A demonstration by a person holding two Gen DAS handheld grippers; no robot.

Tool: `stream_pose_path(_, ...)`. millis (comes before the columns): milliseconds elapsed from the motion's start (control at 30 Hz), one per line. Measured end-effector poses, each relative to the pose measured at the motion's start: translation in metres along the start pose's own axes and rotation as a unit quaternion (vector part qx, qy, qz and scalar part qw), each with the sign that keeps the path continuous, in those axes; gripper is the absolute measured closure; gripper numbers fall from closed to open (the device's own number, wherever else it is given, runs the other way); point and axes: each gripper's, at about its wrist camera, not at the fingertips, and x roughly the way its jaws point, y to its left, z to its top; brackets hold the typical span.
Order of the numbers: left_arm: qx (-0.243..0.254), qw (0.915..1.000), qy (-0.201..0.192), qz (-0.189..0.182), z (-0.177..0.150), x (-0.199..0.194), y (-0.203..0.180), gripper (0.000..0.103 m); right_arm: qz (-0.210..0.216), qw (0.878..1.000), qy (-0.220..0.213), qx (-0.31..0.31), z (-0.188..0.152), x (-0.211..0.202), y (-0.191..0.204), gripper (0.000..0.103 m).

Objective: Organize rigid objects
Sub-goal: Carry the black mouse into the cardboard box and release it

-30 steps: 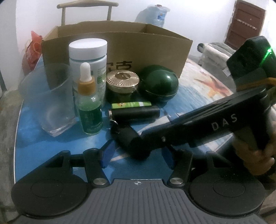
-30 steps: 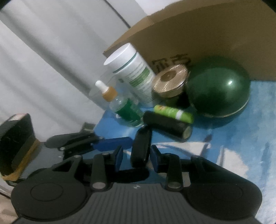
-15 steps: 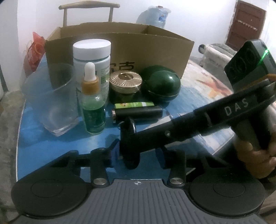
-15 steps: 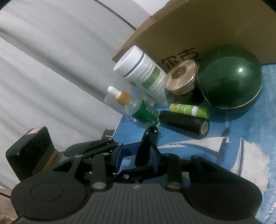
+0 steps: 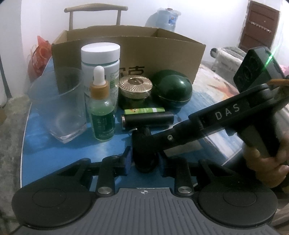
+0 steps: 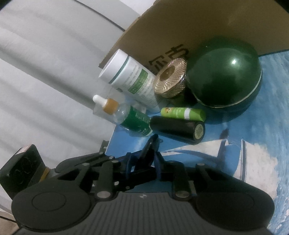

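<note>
Left wrist view: both tools meet on one small black object (image 5: 144, 153), low and near, in front of the cardboard box (image 5: 162, 54). The left tool (image 5: 144, 160) has just been closing onto it; the right tool (image 5: 142, 139) has also been closing on it. One should let go before lifting. Blue printed tabletop (image 5: 54, 153), wooden chair (image 5: 95, 10) beyond.

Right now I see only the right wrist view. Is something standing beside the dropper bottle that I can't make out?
Observer: Yes, an upright clear glass stands close beside the dropper bottle.
Operator: Is the cardboard box open?
Observer: The cardboard box is open on top; its inside is hidden.
Operator: And the left gripper?
Observer: The left gripper and right gripper have both just been closing; both now clamp the black object.
</note>
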Motion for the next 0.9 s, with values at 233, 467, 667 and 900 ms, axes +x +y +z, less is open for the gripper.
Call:
stream_pose_path(233, 0.008, 0.9999, -0.007, 0.005, 0.0, -0.009, -0.006, 0.078, 0.003, 1.0, -0.007, -0.011, -0.005, -0.003, 0.005, 0.079)
stream_pose_path(467, 0.023, 0.999, -0.032, 0.02, 0.006, -0.028, -0.018, 0.078, 0.012, 0.999, -0.026, -0.04, -0.008, -0.016, 0.024, 0.079)
stream_pose_path(667, 0.052, 0.995, -0.073, 0.043, 0.028, -0.059, -0.03, 0.078, 0.024, 0.993, -0.063, -0.095, 0.001, -0.041, 0.058, 0.078)
stream_pose_path(900, 0.109, 0.9819, -0.127, 0.088, 0.088, -0.081, -0.037, 0.078, 0.031, 0.976, -0.115, -0.18, 0.049, -0.068, 0.106, 0.078)
